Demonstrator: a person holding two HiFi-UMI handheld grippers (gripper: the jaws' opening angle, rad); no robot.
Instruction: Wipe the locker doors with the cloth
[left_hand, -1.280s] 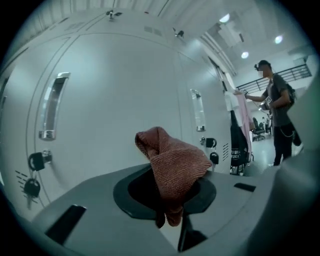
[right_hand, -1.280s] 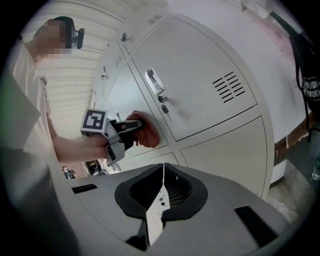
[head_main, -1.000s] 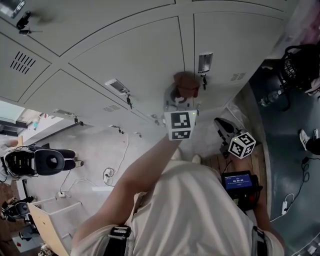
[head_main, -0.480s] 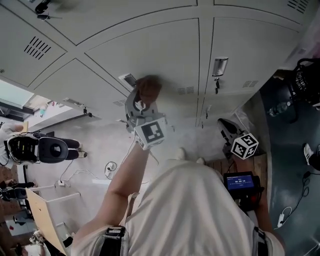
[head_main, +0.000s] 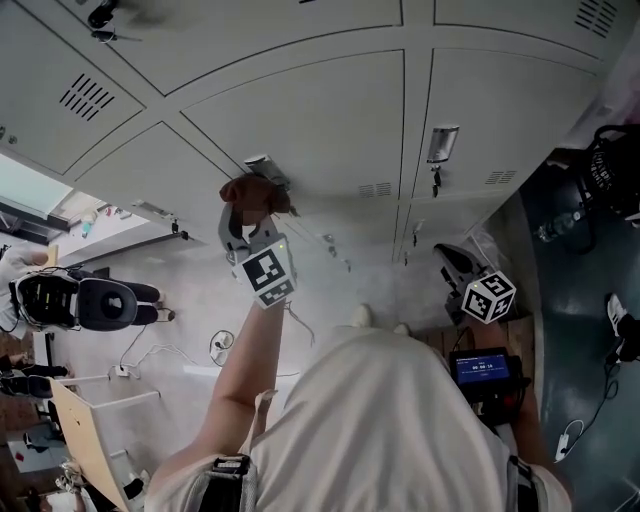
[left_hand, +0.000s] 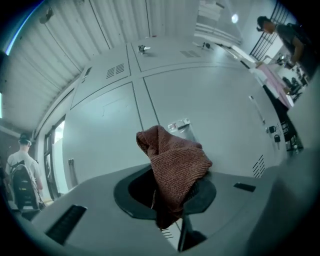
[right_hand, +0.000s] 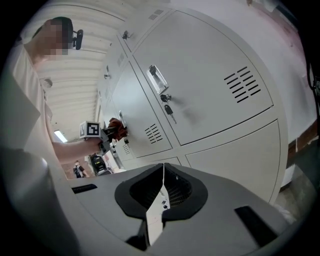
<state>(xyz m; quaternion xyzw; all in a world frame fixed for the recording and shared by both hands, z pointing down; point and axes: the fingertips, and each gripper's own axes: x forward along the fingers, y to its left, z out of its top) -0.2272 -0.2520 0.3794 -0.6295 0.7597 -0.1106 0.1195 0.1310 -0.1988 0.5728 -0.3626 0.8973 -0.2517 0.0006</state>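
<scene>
The grey locker doors (head_main: 310, 110) fill the top of the head view. My left gripper (head_main: 248, 213) is raised to them and shut on a crumpled brown cloth (head_main: 256, 191), which is pressed at a door's latch plate (head_main: 262, 163). In the left gripper view the cloth (left_hand: 172, 167) bulges out of the jaws and hides them, with the latch plate (left_hand: 180, 126) just behind it. My right gripper (head_main: 452, 260) hangs low at the right, away from the doors. In the right gripper view its jaws (right_hand: 163, 192) are shut with nothing between them, facing a vented door (right_hand: 200, 75).
Keys (head_main: 435, 180) hang from the lock of the door to the right. A black bag (head_main: 608, 150) lies on the floor at the far right, and a black chair (head_main: 85, 300) stands at the left. A person with a backpack (left_hand: 22, 172) stands beside the lockers.
My left gripper has swept the cloth leftwards, from the right door's latch across to the neighbouring door's latch. The right gripper has stayed low at the right.
</scene>
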